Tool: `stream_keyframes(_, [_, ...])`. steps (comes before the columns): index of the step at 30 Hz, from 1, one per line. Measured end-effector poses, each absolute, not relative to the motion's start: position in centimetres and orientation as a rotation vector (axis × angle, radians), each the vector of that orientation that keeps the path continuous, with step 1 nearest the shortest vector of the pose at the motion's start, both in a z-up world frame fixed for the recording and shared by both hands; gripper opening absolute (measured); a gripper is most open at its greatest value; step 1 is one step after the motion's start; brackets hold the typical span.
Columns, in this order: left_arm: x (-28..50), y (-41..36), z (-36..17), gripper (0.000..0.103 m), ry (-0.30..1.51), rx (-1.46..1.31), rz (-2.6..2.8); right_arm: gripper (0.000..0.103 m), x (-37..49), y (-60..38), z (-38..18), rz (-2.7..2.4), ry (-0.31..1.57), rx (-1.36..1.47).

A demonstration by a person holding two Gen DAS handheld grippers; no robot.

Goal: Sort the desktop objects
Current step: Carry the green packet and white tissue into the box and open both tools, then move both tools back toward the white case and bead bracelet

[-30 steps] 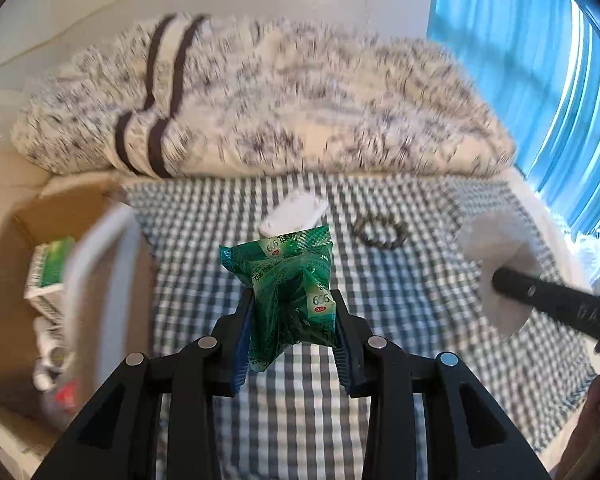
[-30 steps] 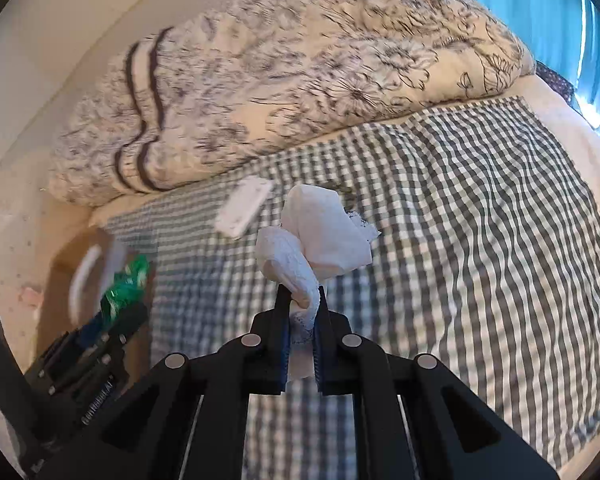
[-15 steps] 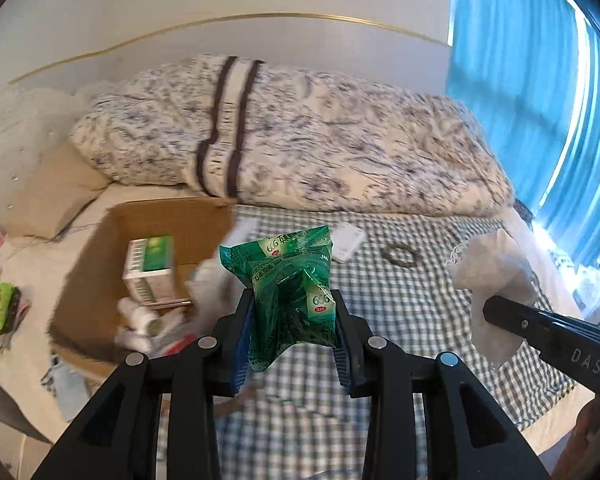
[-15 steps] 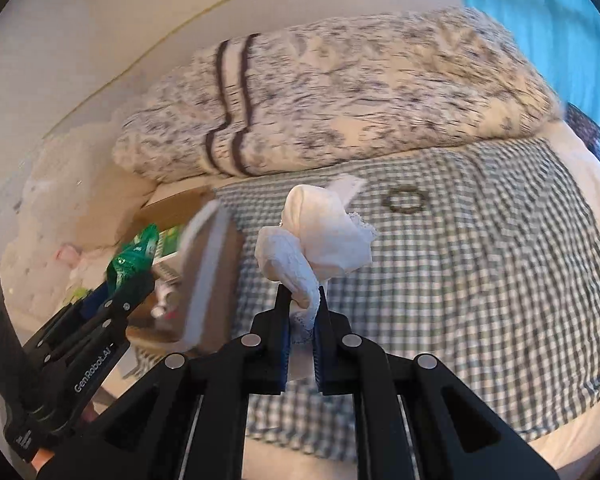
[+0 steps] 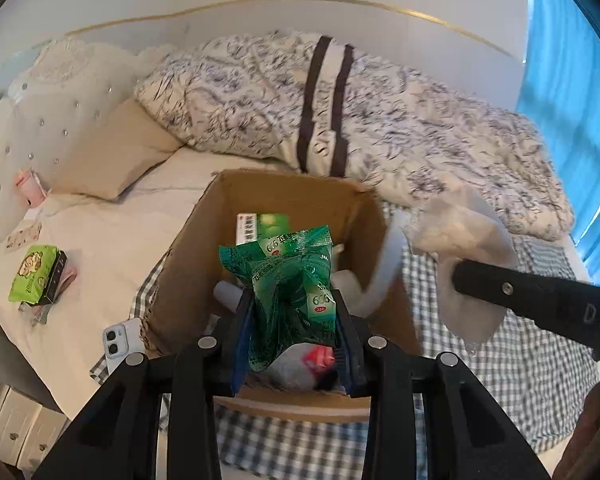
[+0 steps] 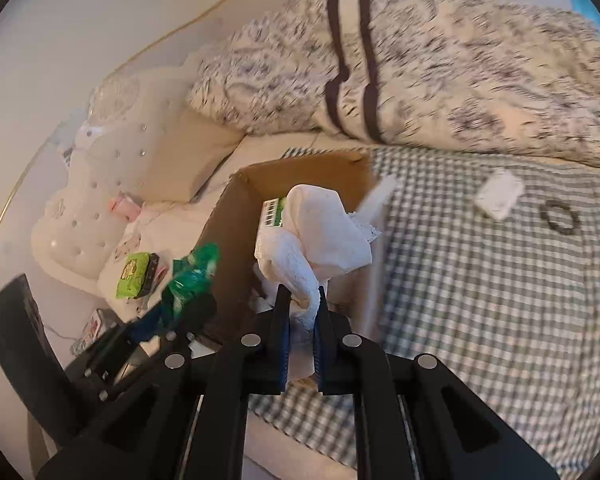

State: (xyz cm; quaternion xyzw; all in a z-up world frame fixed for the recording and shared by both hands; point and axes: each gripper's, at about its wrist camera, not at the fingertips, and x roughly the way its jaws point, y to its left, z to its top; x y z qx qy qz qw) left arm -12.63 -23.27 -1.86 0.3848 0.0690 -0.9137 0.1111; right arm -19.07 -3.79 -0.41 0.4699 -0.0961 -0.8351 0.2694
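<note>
Within the last second both grippers have swung from the checked cloth to the open brown cardboard box (image 5: 188, 264), now at frame centre. The left gripper (image 5: 292, 320) stays clamped on the crinkled green foil sachet pack (image 5: 288, 280), poised over the box. The right gripper (image 6: 300, 316), jaws nearly closed, pinches the white lace-edged cloth (image 6: 320, 232) beside it. Release looks imminent.

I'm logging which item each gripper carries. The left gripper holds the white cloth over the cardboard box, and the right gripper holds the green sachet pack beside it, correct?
They are swapped. The left wrist view shows the left gripper shut on the green sachet pack over the cardboard box; the right wrist view shows the right gripper shut on the white cloth.
</note>
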Motion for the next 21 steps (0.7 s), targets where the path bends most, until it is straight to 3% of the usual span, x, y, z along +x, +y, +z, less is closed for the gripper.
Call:
stream_keyframes(6, [-15.0, -25.3, -5.4, 0.036, 0.237, 1.204, -2.648, 0.013, -22.5, -7.5, -3.1, -2.217, -0.217, 1.308])
stream_keyframes(7, [-15.3, -25.4, -5.7, 0.043, 0.235, 1.210, -2.647, 0.013, -22.7, -7.7, -3.2, -2.224, -0.216, 1.288])
stream_keyframes(8, [-15.6, -25.4, -6.1, 0.050, 0.227, 1.215, -2.646, 0.024, -22.8, -7.7, -3.1, -2.238, -0.208, 1.265])
stream_keyframes(9, [-15.8, -25.5, -6.5, 0.055, 0.218, 1.214, -2.646, 0.047, -22.8, -7.7, -2.9, -2.254, -0.193, 1.247])
stream_keyframes(11, [-16.0, -25.8, -6.8, 0.077, 0.217, 1.190, -2.643, 0.075, -22.8, -7.7, -2.6, -2.297, -0.176, 1.209])
stream_keyframes(21, [-15.8, -23.2, -5.7, 0.080, 0.199, 1.172, -2.678, 0.075, -22.9, -3.0, -1.5, -2.341, -0.319, 1.156])
